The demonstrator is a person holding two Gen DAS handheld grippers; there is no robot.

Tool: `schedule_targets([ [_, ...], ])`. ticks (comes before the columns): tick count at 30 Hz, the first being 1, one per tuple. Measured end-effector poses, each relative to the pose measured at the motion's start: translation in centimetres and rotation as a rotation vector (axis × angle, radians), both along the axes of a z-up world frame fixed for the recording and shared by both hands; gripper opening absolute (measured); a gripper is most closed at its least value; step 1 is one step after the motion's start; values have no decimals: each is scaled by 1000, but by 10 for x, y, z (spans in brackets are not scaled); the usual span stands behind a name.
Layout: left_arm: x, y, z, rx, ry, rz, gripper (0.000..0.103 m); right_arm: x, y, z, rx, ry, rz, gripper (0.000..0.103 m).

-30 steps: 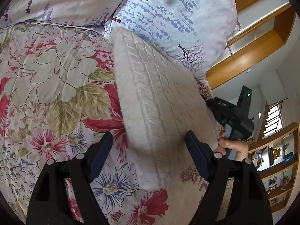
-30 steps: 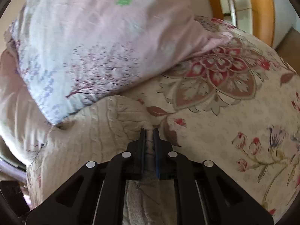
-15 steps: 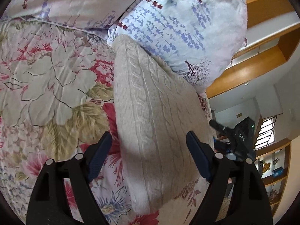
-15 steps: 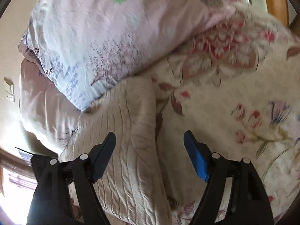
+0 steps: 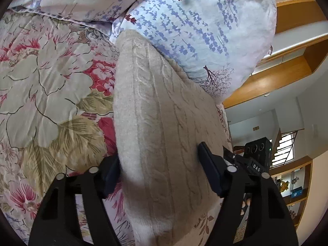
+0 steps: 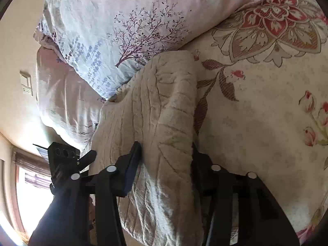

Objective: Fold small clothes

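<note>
Now folded sweater [image 5: 164, 127] btwn jaws of left gripper [image 5: 158, 169], right gripper [image 6: 167, 161]; both spread apart

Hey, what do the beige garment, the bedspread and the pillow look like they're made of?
Garment: chunky knit, probably wool or acrylic; raised cable ribs, fuzzy matte surface.
Bedspread: printed woven cloth, likely cotton; flat floral print, faint quilted puckers.
Pillow: thin smooth cotton-like cover; fine creases, slight sheen.
</note>
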State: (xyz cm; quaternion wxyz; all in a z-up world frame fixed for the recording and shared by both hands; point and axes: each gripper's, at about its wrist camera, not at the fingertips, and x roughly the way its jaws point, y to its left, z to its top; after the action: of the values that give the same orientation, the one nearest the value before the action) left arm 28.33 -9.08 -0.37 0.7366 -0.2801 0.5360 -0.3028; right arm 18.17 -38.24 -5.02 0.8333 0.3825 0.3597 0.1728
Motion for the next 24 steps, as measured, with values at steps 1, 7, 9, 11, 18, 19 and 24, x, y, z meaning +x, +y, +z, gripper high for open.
schedule_targets([
  [1, 0, 1, -1, -6, 4, 4, 62, -1, -1, -2, 34, -1, 5, 39],
  [7, -5, 12, 5, -27, -19, 17, 40, -11, 3, -1, 87, -39, -9, 30],
  [9, -9, 20, 11, -28, -35, 7, 38, -16, 11, 7, 94, -71, -8, 29],
  [11, -17, 31, 23, -1, -76, -4, 38, -17, 21, 13, 86, -85, 7, 28],
  [18, -41, 102, 55, 71, -143, 44, 38, -10, 96, 37, -13, -175, 104, 27],
  [19, -42, 117, 58, 84, -153, 57, 38, -8, 109, 39, -33, -189, 112, 27],
  [24, -35, 161, 36, 150, -99, 117, 42, 8, 158, 22, -104, -141, 121, 27],
])
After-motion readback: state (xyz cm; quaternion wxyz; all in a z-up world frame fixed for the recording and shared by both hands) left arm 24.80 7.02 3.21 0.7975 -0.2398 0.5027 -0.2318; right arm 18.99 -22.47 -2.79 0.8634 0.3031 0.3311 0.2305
